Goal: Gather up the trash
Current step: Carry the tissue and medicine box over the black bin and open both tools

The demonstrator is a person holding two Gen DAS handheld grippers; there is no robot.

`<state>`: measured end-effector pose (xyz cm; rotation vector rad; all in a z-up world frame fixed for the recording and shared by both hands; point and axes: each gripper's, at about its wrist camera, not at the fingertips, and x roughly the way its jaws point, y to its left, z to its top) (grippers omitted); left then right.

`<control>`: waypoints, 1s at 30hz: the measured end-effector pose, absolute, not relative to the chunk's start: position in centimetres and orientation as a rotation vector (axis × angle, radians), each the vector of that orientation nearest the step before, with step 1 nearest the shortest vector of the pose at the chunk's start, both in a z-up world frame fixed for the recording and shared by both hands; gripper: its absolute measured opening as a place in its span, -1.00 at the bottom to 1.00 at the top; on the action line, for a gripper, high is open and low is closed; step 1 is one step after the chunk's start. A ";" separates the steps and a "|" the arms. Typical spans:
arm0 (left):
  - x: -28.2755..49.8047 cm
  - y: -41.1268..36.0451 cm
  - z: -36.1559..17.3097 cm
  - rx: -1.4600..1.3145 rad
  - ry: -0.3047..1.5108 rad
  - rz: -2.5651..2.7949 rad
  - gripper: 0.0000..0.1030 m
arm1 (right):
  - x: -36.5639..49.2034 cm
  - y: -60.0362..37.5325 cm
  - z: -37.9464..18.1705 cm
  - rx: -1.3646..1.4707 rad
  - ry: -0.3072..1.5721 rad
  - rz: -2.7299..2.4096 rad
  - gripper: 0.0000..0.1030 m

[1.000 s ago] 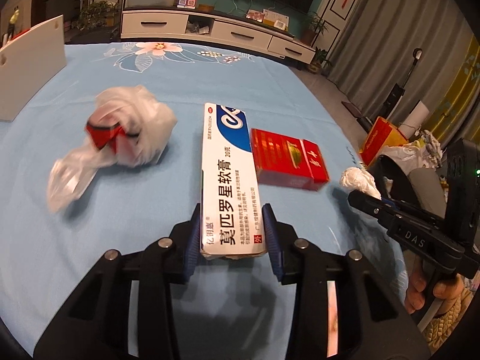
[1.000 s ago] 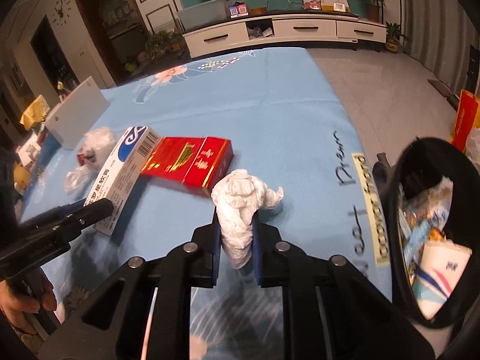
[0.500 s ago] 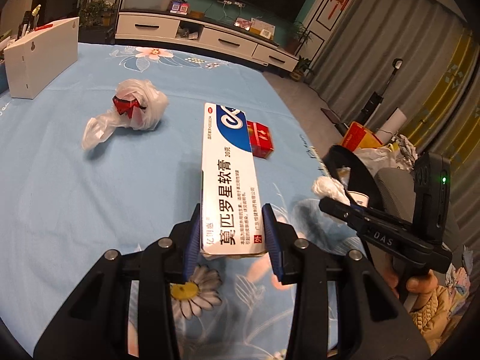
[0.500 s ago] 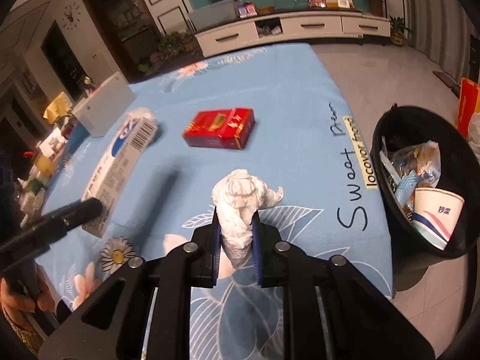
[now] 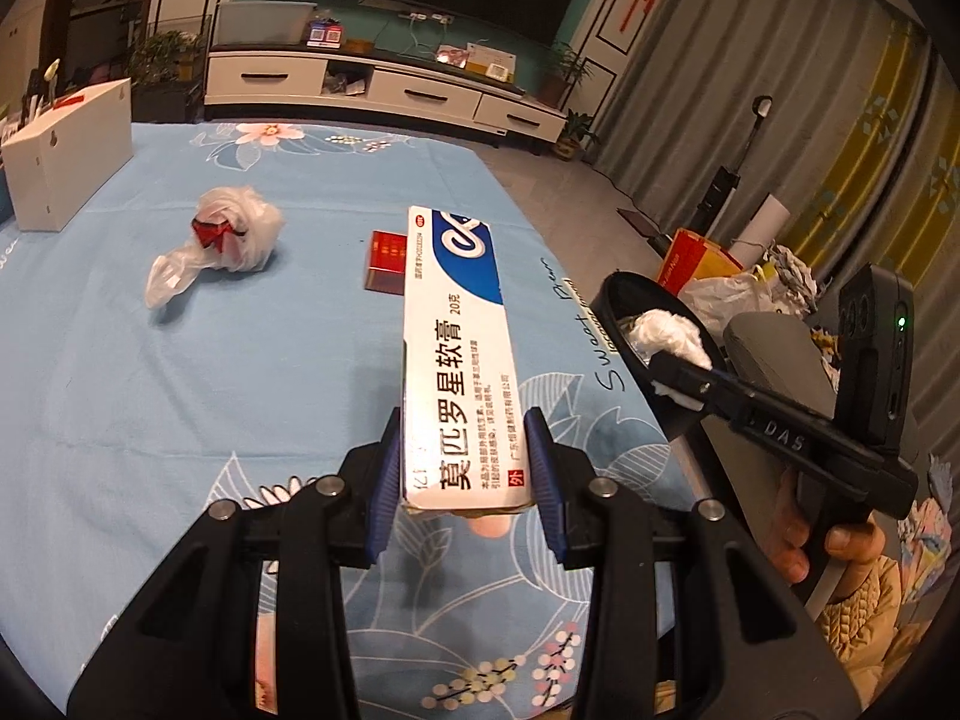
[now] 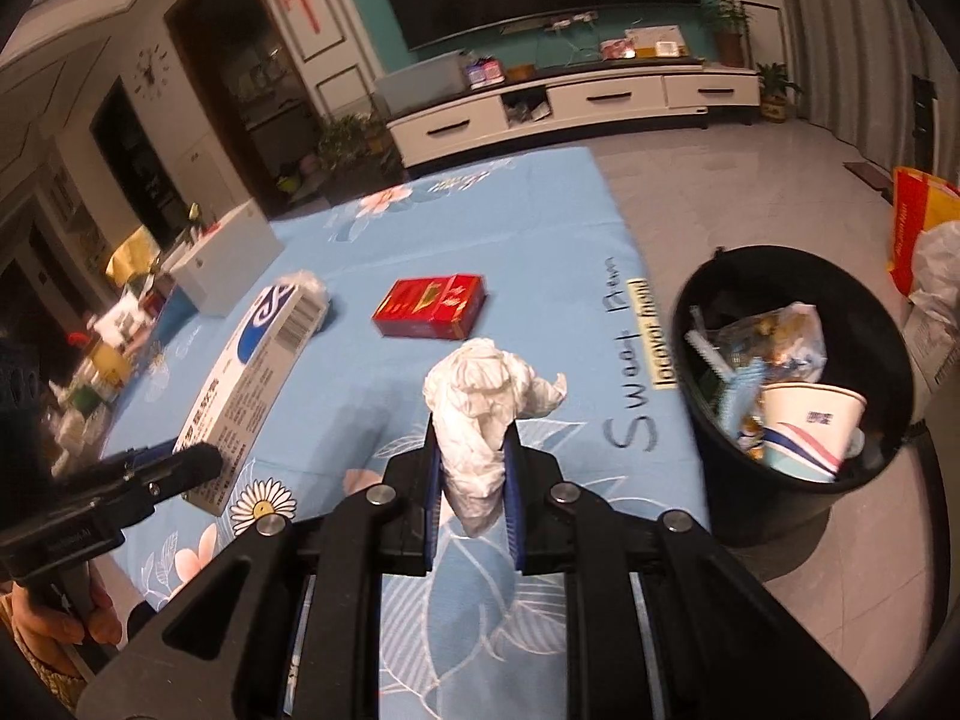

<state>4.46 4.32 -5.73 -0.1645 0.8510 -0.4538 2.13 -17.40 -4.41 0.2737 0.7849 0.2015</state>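
My left gripper (image 5: 467,459) is shut on the near end of a long white and blue ointment box (image 5: 459,354), held above the blue tablecloth. My right gripper (image 6: 473,468) is shut on a crumpled white tissue (image 6: 480,396), also lifted off the table. In the left wrist view the right gripper (image 5: 678,372) and its tissue (image 5: 666,333) hang in front of the black trash bin (image 5: 624,294). That bin (image 6: 708,288), to the right of the table, holds a paper cup and wrappers. A red cigarette pack (image 6: 429,307) and a crumpled plastic bag (image 5: 231,231) lie on the cloth.
A white carton (image 5: 66,156) stands at the table's far left edge. Red and yellow bags (image 5: 699,258) and white sacks sit on the floor beyond the bin. A white TV cabinet (image 6: 570,105) lines the back wall. A hand (image 5: 804,534) grips the right tool's handle.
Both grippers have risen and pulled back toward the table's near right edge with the ointment box and the tissue. The trash bin has come fully into view on the right.
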 end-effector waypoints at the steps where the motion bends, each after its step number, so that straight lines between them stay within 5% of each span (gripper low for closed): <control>1: 4.5 4.0 -5.7 -0.157 0.855 -0.461 -0.23 | 2.0 -18.0 -4.3 0.283 0.778 0.191 -0.65; 30: 11.6 -15.3 -7.1 0.040 0.934 -0.794 -0.23 | 0.8 -33.4 -8.7 0.554 0.719 -0.122 -0.64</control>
